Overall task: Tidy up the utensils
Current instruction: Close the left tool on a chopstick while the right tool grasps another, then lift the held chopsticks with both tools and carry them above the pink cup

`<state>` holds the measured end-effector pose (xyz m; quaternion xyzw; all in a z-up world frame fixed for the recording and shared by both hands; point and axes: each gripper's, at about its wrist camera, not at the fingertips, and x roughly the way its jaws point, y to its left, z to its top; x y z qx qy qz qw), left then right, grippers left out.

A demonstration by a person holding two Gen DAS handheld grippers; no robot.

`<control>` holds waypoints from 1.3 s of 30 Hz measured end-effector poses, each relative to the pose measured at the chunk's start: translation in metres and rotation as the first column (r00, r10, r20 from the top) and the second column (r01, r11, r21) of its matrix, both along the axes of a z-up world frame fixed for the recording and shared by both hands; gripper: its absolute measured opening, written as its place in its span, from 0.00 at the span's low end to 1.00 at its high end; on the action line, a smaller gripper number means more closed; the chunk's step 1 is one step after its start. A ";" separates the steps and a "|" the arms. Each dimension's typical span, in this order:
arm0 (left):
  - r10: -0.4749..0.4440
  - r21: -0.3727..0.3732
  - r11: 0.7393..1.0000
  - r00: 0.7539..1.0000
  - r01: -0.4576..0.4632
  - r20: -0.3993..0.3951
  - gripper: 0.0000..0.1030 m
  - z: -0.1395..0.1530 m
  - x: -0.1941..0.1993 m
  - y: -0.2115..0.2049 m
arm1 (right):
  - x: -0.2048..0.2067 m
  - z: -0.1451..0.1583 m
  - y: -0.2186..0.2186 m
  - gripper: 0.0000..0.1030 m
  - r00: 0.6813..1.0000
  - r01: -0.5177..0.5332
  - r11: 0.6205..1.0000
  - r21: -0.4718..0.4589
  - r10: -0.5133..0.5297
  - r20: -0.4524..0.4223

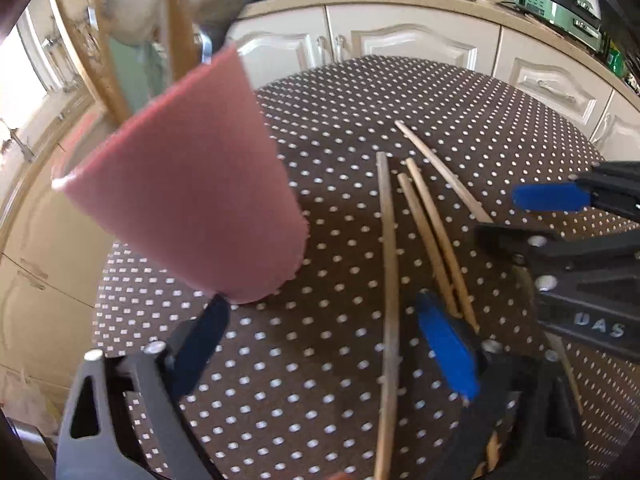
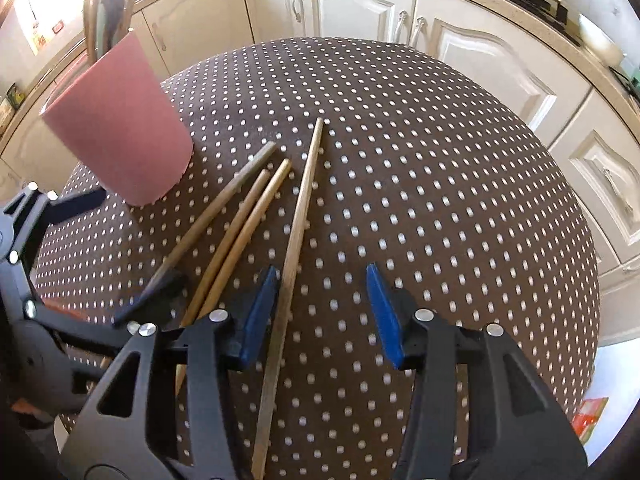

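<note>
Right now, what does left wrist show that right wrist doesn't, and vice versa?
Left wrist only: a green appliance on the counter, and the right tongs entering from the right.

Right wrist only: the left tongs from the side, with one finger beside the pink cup.

Both: the pink cup, four wooden sticks lying loose on the polka-dot tablecloth, cream cabinets behind. Both tongs open, holding nothing.

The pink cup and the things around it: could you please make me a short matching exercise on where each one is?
Things:
1. pink cup
2. chopsticks
3. left gripper
4. right gripper

Places or states:
A. lying loose on the dotted tablecloth
B. open above the rightmost stick
C. standing left of the sticks
D. open, just in front of the cup

Pairs: 1-C, 2-A, 3-D, 4-B
</note>
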<state>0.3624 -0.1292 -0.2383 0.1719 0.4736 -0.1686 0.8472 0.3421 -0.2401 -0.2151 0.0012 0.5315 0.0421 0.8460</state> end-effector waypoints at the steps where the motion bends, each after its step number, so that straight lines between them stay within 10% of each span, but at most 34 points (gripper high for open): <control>1: 0.004 -0.008 1.000 1.000 -0.004 -0.009 0.84 -0.001 0.003 -0.001 | 0.003 0.000 0.002 0.38 1.000 -0.008 1.000 -0.016 0.008 -0.003; 5: -0.039 -0.081 0.996 0.997 0.034 -0.062 0.51 0.002 0.007 -0.011 | 0.006 0.003 0.006 0.10 0.999 -0.045 0.999 -0.025 0.045 -0.015; 9: -0.057 -0.080 0.995 0.996 0.052 -0.067 0.08 0.006 0.001 -0.022 | -0.012 0.003 -0.002 0.06 1.000 -0.030 0.999 0.033 0.030 -0.007; 22: -0.039 -0.238 0.971 0.999 0.036 -0.009 0.05 0.021 -0.043 0.011 | -0.060 0.024 -0.034 0.06 0.993 0.034 0.963 0.266 -0.063 0.103; 39: 0.031 -0.505 0.853 0.951 0.136 0.308 0.05 0.108 -0.102 0.080 | -0.103 0.094 -0.038 0.06 0.915 -0.040 0.913 0.406 -0.130 0.383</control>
